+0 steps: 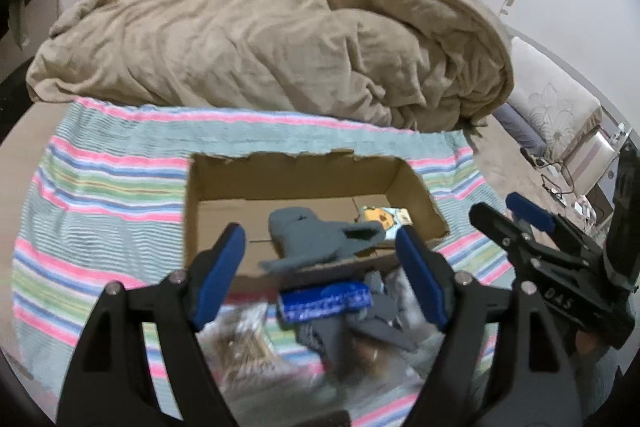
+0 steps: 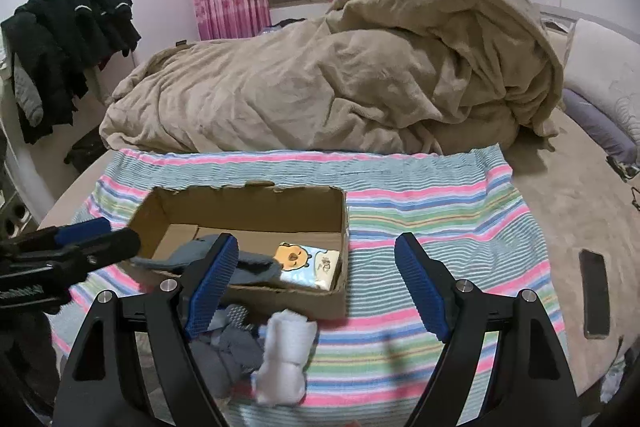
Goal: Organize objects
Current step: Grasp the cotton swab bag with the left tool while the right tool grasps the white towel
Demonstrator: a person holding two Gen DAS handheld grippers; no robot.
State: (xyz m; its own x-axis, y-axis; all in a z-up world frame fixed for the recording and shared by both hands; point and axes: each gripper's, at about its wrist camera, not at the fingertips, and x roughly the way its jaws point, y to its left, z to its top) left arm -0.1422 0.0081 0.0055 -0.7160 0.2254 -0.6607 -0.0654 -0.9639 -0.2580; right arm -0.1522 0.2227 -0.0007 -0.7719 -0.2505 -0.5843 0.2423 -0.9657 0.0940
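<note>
An open cardboard box (image 2: 256, 211) is placed on a striped cloth (image 2: 420, 211) spread over the bed, in front of a bunched tan blanket (image 2: 320, 87). Inside the box, a grey sock (image 1: 316, 235) is draped over the near wall, and a tissue pack printed with a cartoon capybara (image 2: 308, 261) is laid against the right-hand wall.

The left gripper (image 1: 320, 267) is held just short of the box's near wall with its fingers spread wide; nothing is gripped between the blue pads (image 1: 220, 271). Below it, a blue packet (image 1: 324, 301) and further grey items are piled on the cloth, blurred in this view.

The right gripper (image 2: 316, 283) is positioned to the right of the left one, with its fingers likewise spread wide and empty. A rolled white sock (image 2: 284, 359) and a heap of grey socks (image 2: 228, 343) are located on the cloth just outside the box's near wall. A dark phone (image 2: 595, 293) is lying on the bed, well apart to the right.
</note>
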